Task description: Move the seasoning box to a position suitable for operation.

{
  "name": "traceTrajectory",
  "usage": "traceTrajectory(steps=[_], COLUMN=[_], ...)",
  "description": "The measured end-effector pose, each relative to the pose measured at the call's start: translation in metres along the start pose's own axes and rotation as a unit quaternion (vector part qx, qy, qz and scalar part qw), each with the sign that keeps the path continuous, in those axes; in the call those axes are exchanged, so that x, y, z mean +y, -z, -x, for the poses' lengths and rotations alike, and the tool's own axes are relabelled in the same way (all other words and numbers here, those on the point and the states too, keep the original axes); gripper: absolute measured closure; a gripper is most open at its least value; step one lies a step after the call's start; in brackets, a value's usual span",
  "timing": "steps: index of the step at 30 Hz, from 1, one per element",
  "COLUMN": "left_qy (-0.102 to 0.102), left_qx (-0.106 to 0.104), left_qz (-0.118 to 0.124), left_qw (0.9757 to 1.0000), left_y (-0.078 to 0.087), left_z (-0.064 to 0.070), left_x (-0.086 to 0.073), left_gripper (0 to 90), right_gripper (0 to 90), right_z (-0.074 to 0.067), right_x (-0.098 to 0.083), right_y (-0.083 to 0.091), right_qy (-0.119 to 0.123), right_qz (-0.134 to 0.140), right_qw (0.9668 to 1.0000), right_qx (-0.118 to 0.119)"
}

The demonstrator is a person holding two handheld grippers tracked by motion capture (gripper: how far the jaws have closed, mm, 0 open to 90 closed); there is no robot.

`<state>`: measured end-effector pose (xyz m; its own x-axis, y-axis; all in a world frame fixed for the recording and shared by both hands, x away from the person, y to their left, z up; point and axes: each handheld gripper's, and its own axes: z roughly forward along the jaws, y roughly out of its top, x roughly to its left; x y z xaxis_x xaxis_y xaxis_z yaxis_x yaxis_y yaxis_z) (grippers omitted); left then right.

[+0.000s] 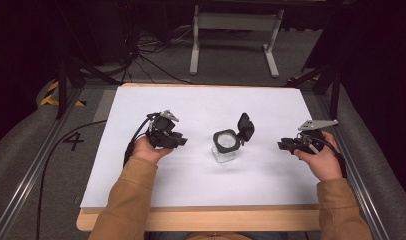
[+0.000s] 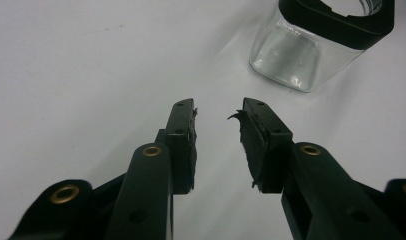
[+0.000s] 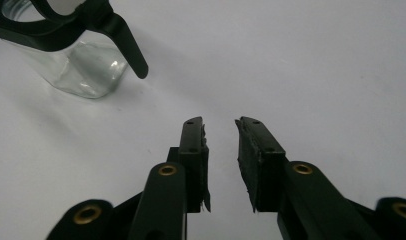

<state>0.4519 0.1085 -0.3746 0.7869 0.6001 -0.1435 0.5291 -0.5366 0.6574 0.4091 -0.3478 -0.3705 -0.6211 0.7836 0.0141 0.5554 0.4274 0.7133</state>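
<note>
Jar (image 1: 225, 146), lid flipped up, stands mid-table between your grippers. Left gripper (image 1: 181, 142) and right gripper (image 1: 282, 145) are both spread, empty, with bare sheet (image 1: 201, 107) all round.

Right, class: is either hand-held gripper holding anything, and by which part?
Nothing is held. The left hand-held gripper and right hand-held gripper are both open, apart from the clear jar.

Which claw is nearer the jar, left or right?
The left claw: it sits closer beside the jar, while the right claw is farther off, past the jar's raised lid. Both are open and empty.
</note>
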Motion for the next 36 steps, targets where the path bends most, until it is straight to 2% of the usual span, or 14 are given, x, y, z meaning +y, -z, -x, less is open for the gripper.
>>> traceTrajectory(steps=[2,4,7,8,12,18,23,26,30,33,36], left_qy=[0.005,0.004,0.005,0.005,0.003,-0.005,-0.014,-0.020,-0.022,-0.008,-0.007], left_qx=[0.005,0.015,0.016,0.013,0.000,-0.002,-0.020,-0.036,-0.043,-0.051,-0.054], left_qz=[0.007,0.015,0.012,0.014,0.010,0.011,0.012,0.021,0.031,0.035,0.036], left_qw=[1.0000,0.9998,0.9998,0.9998,0.9999,0.9999,0.9996,0.9989,0.9983,0.9980,0.9979], left_y=[-0.002,-0.008,-0.010,-0.010,-0.009,-0.011,-0.025,-0.034,-0.043,-0.049,-0.059], left_z=[0.002,0.006,0.007,0.008,0.006,0.005,0.007,0.009,0.011,0.010,0.009], left_x=[0.001,0.003,0.005,0.005,0.010,0.018,0.027,0.035,0.041,0.043,0.044], left_gripper=[66.7,68.9,71.0,77.8,83.8,84.7,87.7,88.7,89.0,89.2,89.5], right_gripper=[77.3,79.7,81.3,83.5,86.9,87.8,88.3,88.5,88.8,88.8,88.8], right_z=[0.000,-0.004,-0.006,-0.007,-0.009,-0.012,-0.017,-0.019,-0.019,-0.020,-0.023], right_x=[0.000,0.000,0.000,0.000,-0.002,-0.010,-0.015,-0.022,-0.028,-0.032,-0.034], right_y=[0.000,0.001,0.003,0.004,0.007,0.016,0.022,0.027,0.031,0.034,0.034], right_qy=[-0.001,-0.018,-0.007,-0.004,-0.003,-0.004,-0.005,-0.008,-0.018,-0.021,-0.018], right_qz=[0.000,-0.001,0.001,-0.001,-0.006,-0.007,-0.006,-0.009,-0.009,-0.007,-0.009], right_qw=[1.0000,0.9994,0.9994,0.9994,0.9995,0.9996,0.9995,0.9996,0.9995,0.9995,0.9995], right_qx=[0.002,0.028,0.033,0.034,0.032,0.028,0.029,0.027,0.023,0.020,0.023])
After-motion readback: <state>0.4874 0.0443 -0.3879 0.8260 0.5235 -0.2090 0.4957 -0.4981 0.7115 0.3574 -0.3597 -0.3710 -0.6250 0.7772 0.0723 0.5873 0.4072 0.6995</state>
